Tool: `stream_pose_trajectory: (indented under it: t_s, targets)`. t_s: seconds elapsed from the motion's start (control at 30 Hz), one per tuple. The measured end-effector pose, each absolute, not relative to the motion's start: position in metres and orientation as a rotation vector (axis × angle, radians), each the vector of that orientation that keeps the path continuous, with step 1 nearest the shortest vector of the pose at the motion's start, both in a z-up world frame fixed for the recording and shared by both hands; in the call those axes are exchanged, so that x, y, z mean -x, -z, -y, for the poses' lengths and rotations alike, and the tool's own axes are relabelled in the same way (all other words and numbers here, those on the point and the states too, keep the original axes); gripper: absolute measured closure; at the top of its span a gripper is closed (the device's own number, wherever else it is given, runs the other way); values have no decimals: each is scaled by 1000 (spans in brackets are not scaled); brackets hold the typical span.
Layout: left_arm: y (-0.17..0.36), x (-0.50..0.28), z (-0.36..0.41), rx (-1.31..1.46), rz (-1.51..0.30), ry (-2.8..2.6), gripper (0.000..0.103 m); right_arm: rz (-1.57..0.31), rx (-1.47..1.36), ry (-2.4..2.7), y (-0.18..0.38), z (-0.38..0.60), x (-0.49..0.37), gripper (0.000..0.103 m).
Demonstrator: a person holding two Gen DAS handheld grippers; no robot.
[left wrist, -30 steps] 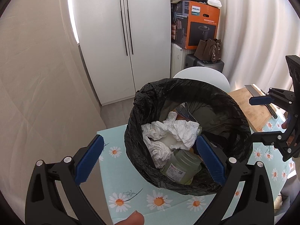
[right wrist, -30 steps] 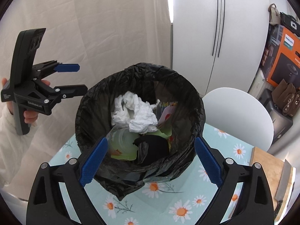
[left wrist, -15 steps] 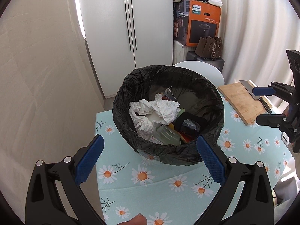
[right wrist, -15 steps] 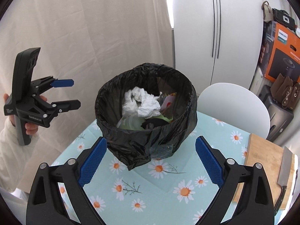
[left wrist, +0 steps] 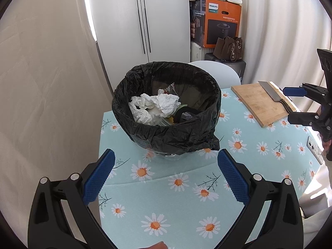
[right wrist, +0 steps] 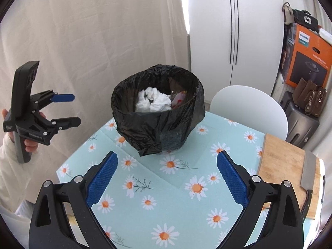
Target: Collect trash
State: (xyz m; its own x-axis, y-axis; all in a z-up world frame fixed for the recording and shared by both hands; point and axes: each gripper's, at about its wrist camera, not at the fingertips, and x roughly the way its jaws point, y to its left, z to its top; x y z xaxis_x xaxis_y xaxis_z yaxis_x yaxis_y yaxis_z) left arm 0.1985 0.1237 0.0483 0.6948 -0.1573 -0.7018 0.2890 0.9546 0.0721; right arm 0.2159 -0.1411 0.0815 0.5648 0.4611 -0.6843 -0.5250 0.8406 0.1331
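Observation:
A small bin lined with a black bag [left wrist: 172,132] [right wrist: 153,130] stands on the daisy tablecloth [left wrist: 186,197]. Inside lie crumpled white tissue [left wrist: 155,105] [right wrist: 153,101], a plastic bottle and other wrappers. My left gripper [left wrist: 166,170] is open and empty, held back from the bin above the cloth; it also shows at the left of the right wrist view [right wrist: 68,110]. My right gripper [right wrist: 167,174] is open and empty, back from the bin; it shows at the right edge of the left wrist view [left wrist: 294,103].
A wooden cutting board [left wrist: 259,103] [right wrist: 288,170] with a cleaver [left wrist: 274,95] [right wrist: 308,176] lies at the table's right. A phone [left wrist: 314,149] lies near the right edge. A white chair [right wrist: 249,110] stands behind the table, with boxes and bags [left wrist: 220,22] beyond.
Both grippers have pulled up and back from the bin, so the bin looks smaller and more of the cloth shows. Both stayed open and empty.

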Motion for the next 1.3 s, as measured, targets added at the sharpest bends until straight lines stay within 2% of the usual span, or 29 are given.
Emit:
stream_pose_trajectory:
  t_s: [0.53,1.3]
  targets:
    - [-32,-156,-100,-174,-779,213,6,-784,111,-576,-65,174,-179,11]
    - [-29,-136,-99,-188,-783,203,6,-778,130,-605,-64,168,-157,11]
